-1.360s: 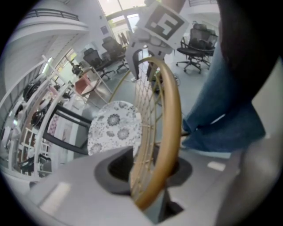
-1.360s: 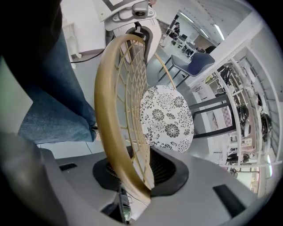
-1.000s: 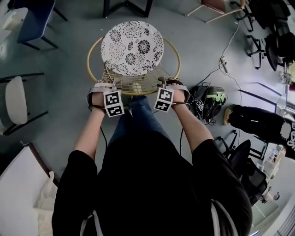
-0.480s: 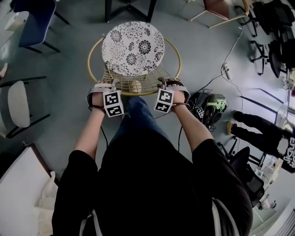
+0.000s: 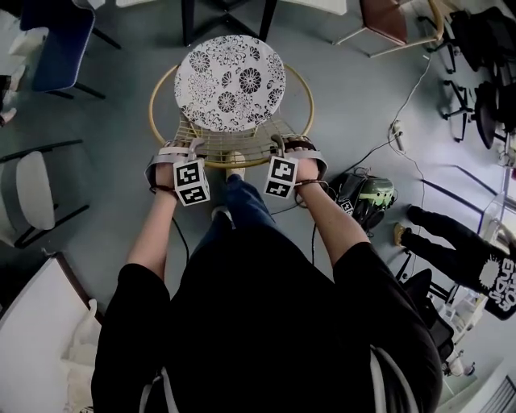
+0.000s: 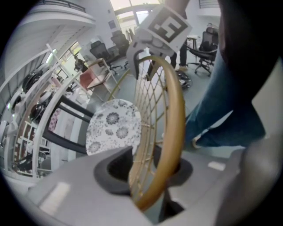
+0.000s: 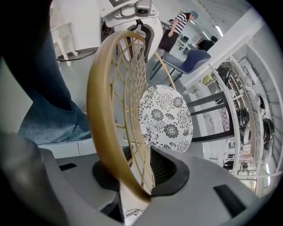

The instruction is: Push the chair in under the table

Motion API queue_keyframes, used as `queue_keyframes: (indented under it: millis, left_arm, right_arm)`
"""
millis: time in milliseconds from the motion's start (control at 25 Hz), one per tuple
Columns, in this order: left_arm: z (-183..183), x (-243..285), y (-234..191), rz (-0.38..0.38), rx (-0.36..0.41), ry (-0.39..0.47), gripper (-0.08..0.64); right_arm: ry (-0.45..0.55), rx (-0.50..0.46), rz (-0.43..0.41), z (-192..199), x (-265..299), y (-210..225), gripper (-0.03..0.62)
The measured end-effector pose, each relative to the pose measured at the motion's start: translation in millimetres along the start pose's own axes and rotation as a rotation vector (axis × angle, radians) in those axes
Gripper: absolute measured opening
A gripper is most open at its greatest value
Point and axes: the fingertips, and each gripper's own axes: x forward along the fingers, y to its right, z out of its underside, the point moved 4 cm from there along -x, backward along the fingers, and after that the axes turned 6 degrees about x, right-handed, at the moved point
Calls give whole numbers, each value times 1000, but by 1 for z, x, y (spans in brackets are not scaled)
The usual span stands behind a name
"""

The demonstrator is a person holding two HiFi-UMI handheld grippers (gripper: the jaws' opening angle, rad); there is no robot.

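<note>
A round rattan chair (image 5: 304,89) with a black-and-white floral cushion (image 5: 230,81) stands on the grey floor, in front of a table's black legs (image 5: 187,18). My left gripper (image 5: 179,153) is shut on the left of the chair's back rim. My right gripper (image 5: 297,148) is shut on the right of that rim. In the left gripper view the tan rim (image 6: 170,132) runs between the pads of the left gripper (image 6: 148,170). In the right gripper view the rim (image 7: 99,119) is likewise clamped in the right gripper (image 7: 141,170). The table's black frame (image 7: 212,99) lies beyond the cushion.
A blue chair (image 5: 56,40) stands far left, a white-seated chair (image 5: 28,189) at the left. A green and black bag (image 5: 367,193) and a cable (image 5: 403,121) lie on the floor to the right. Another person's legs (image 5: 451,242) are on the right, office chairs (image 5: 484,48) far right.
The chair and both grippers have moved forward towards the table legs, which show more at the top. My foot has stepped forward behind the chair. Both grips are unchanged.
</note>
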Motion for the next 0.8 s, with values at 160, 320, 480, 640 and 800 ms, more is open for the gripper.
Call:
queue_keyframes:
  millis: [160,320,480,640,800]
  left_arm:
    - [5,8,-36,-5,-3,-8,156]
    - [14,15,-73,-6,-12,-21,162]
    - [16,18,-73,-23,-26,-28,161]
    - [19,23,-88,-14,-22,-28,164]
    - [24,26,-96,-16,-13,-34,164]
  right_arm:
    - [13,-21,-3,-2,11,34,117]
    - [17,-19,0,-8,21,70,118]
    - [8,-30,5,-9,26,73,118]
    - [7,-35,3,-11,30,88,118]
    - [7,-30,7,-15,34,95,118]
